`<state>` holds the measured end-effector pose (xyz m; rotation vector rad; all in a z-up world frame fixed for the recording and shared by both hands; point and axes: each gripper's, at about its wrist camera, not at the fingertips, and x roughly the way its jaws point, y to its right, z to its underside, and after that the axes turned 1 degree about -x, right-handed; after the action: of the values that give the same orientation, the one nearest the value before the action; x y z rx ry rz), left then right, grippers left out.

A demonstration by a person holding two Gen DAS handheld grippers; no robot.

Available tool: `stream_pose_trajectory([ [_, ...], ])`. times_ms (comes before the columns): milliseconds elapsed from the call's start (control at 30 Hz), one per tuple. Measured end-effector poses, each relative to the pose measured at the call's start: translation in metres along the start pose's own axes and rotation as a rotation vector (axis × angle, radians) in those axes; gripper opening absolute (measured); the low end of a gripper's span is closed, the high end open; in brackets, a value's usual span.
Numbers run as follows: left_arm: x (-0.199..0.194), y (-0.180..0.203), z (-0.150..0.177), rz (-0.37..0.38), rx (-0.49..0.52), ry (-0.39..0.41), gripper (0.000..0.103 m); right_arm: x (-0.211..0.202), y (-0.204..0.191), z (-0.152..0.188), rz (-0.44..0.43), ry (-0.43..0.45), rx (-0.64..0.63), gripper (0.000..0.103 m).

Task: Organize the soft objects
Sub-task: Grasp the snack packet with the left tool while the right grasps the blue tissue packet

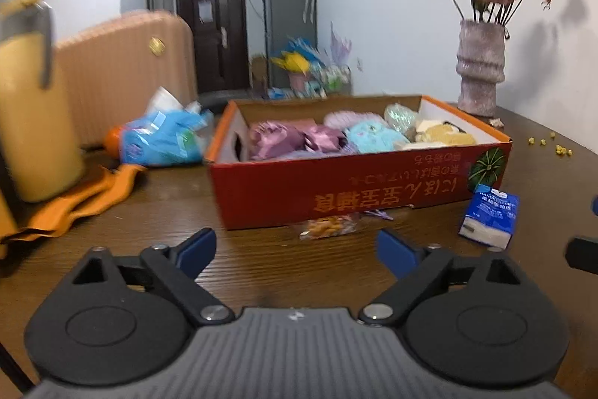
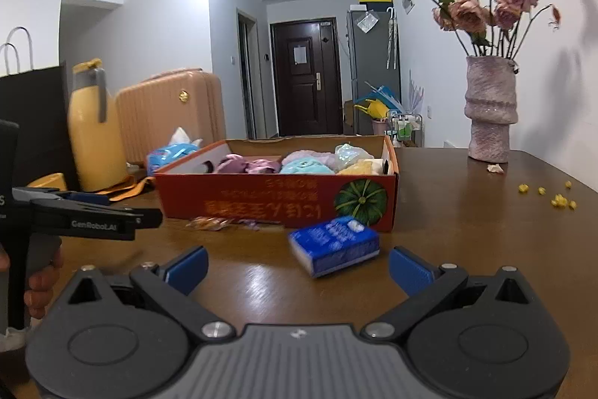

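Observation:
A red cardboard box [image 1: 373,189] [image 2: 261,200] stands on the brown table and holds soft items: purple cloth [image 1: 295,137], a light blue piece [image 1: 373,135], a pink piece [image 1: 351,117] and yellow ones [image 1: 448,133]. A blue tissue pack [image 1: 489,215] [image 2: 332,245] lies on the table in front of the box's right end. My left gripper [image 1: 297,249] is open and empty, short of the box. My right gripper [image 2: 297,266] is open and empty, just short of the tissue pack. The left gripper also shows in the right wrist view [image 2: 93,215].
A small snack wrapper [image 1: 329,227] [image 2: 209,223] lies against the box front. A blue plastic bag [image 1: 164,137], orange cloth [image 1: 74,204] and a yellow bottle [image 1: 33,111] are at the left. A vase of dried roses [image 2: 489,111] and yellow crumbs [image 2: 557,199] are at the right.

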<state>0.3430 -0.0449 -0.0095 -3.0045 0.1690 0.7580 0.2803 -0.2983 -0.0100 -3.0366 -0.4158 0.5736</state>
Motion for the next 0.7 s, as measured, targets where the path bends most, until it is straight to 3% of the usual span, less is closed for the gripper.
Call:
stream_pose_trajectory([
  [67,0.014,0.003,-0.004,0.026,-0.006,-0.014,0.092,0.02,0.011,-0.009,-0.006,-0.023,-0.008,0.1],
  [200,0.044,0.01,-0.009,0.004,0.002,-0.049,0.089,0.059,0.038,-0.022,-0.044,-0.105,0.046,0.095],
  [267,0.058,0.011,-0.011,-0.003,-0.005,-0.08,0.088,0.077,0.048,-0.026,-0.085,-0.152,0.064,0.088],
  [567,0.088,0.02,-0.017,-0.028,-0.021,-0.151,0.074,0.112,0.033,-0.027,-0.127,-0.178,-0.11,0.089],
  [633,0.09,0.019,-0.017,-0.024,-0.035,-0.161,0.064,0.115,0.031,-0.026,-0.143,-0.189,-0.121,0.089],
  [700,0.09,0.02,-0.017,-0.031,-0.032,-0.156,0.061,0.118,0.032,-0.026,-0.146,-0.205,-0.115,0.088],
])
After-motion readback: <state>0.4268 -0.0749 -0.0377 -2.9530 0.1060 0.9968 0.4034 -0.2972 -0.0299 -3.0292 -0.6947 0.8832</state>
